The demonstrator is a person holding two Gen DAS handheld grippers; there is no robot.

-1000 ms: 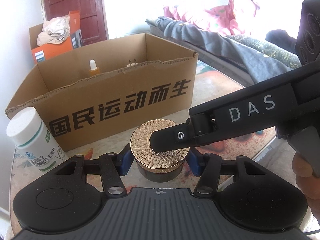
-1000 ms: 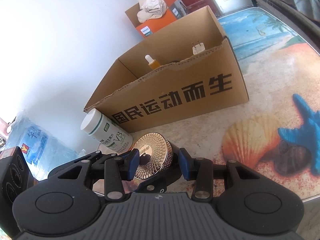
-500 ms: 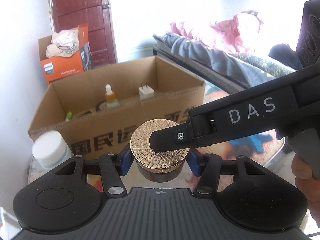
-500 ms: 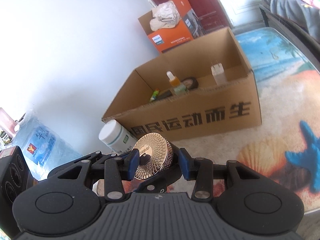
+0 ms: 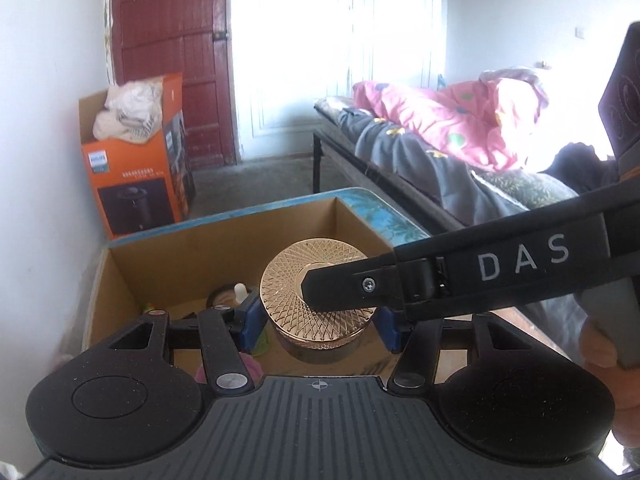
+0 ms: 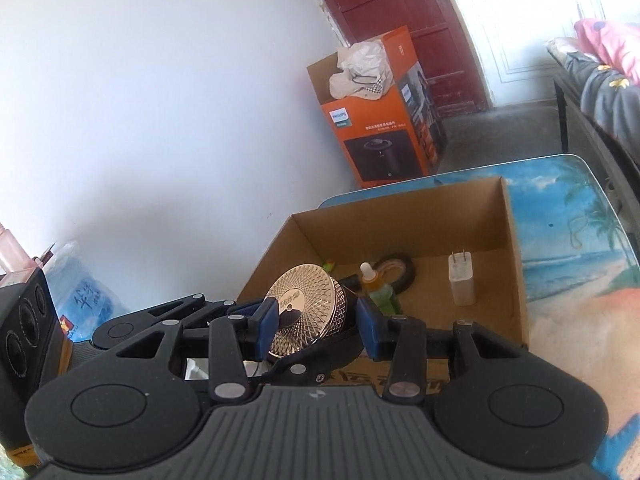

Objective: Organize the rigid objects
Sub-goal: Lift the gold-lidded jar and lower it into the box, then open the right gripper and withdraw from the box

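both grippers are on the same jar [image 5: 316, 304], the one with the gold patterned lid and dark glass body, and it's held up over the open cardboard box [image 5: 120, 280], above the box's near edge. the left gripper [image 5: 318, 320] has its blue pads pinching the jar body from either side, jar upright in that view. the right gripper [image 6: 316, 316] comes in from the side, one finger lying across the gold lid in the left view; in its own view the lid sits tilted between its blue pads, left pad against the lid face, and i can't tell if the right pad actually touches the jar. inside the box: a white plug adapter [image 6: 462, 284] standing upright, a small dropper bottle [image 6: 376, 286], and a dark ring-shaped thing [image 6: 398, 270] behind the bottle. beyond the box, on the floor, is an orange philips carton [image 6: 384, 136] with white stuff piled in its top.
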